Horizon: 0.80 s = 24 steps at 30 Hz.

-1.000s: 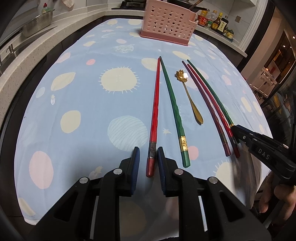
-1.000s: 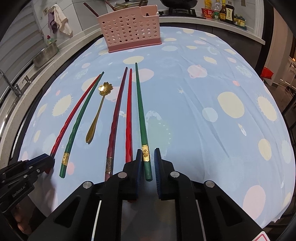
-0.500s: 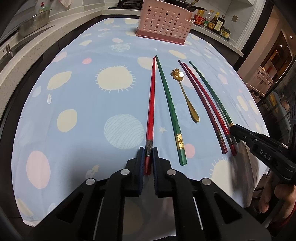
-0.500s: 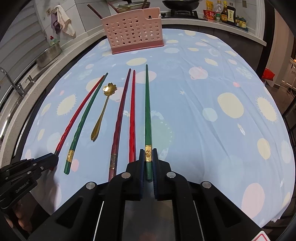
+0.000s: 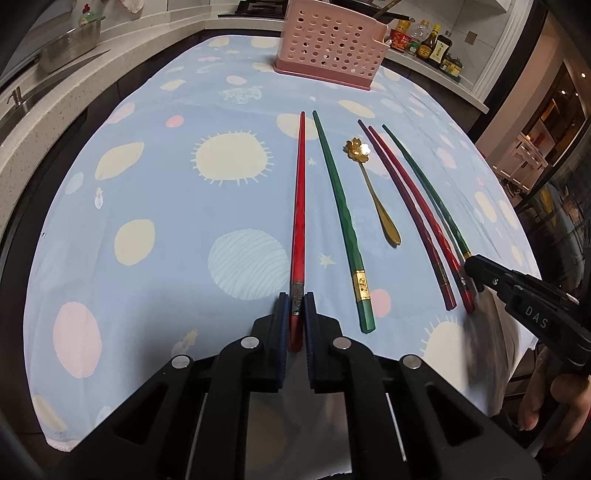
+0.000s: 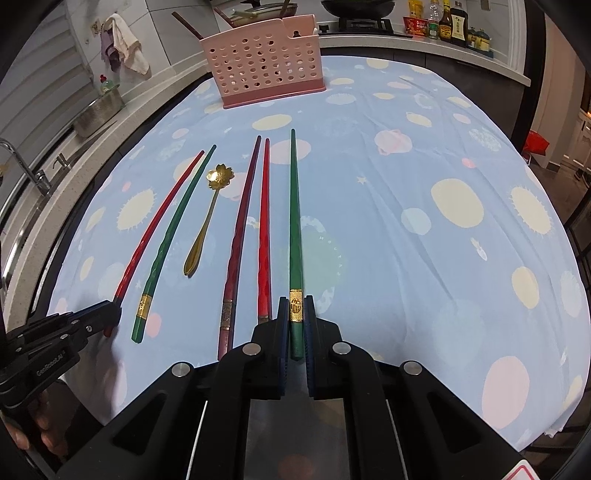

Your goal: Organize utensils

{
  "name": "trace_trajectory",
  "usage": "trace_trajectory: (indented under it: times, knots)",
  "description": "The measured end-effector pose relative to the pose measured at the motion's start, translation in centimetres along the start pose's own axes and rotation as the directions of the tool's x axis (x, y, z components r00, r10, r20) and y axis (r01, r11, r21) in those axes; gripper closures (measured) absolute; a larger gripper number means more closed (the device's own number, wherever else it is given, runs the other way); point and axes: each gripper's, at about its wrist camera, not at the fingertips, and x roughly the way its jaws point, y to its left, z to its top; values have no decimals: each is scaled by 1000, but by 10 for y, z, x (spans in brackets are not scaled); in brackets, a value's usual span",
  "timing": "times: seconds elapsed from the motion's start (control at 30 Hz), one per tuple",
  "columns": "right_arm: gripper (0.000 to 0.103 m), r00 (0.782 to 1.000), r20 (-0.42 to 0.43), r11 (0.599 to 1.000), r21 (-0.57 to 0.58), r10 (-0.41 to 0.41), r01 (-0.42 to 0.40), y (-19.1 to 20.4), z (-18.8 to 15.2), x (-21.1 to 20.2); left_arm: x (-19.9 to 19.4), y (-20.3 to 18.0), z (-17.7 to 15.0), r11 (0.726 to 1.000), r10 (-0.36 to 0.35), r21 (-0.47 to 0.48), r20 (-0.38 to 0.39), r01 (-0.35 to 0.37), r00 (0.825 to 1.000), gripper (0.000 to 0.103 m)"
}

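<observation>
My left gripper [image 5: 296,301] is shut on the thick end of a red chopstick [image 5: 299,206], the leftmost utensil on the blue spotted cloth [image 5: 155,206]. My right gripper [image 6: 296,302] is shut on the thick end of a green chopstick [image 6: 294,221], the rightmost one. Between them lie a second green chopstick [image 5: 341,218], a gold flower spoon [image 5: 373,192], a dark red chopstick [image 6: 240,236] and another red chopstick [image 6: 264,229]. The left gripper also shows in the right wrist view [image 6: 110,314], the right gripper in the left wrist view [image 5: 476,269].
A pink perforated utensil holder [image 5: 328,44] stands at the far end of the cloth; it also shows in the right wrist view [image 6: 264,70]. Sauce bottles [image 6: 447,22] line the counter behind. A steel pot [image 5: 72,48] and sink sit at left.
Both grippers have closed: the left one on the red chopstick's end, the right one on the green chopstick's end. Both chopsticks now point straight ahead from the jaws.
</observation>
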Motion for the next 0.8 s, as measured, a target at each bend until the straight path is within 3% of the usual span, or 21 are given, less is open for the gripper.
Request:
trace_trajectory:
  times: [0.5,0.8]
  knots:
    - [96,999,37,1000,8,16,-16,1,4,-19,-8,-1,3,1000,-2,3,11,2,1000,96]
    - [96,981,190,998,36,42,-49,-4,35,-76,-73,0,34,1000,-18,-13,163,21,986,96]
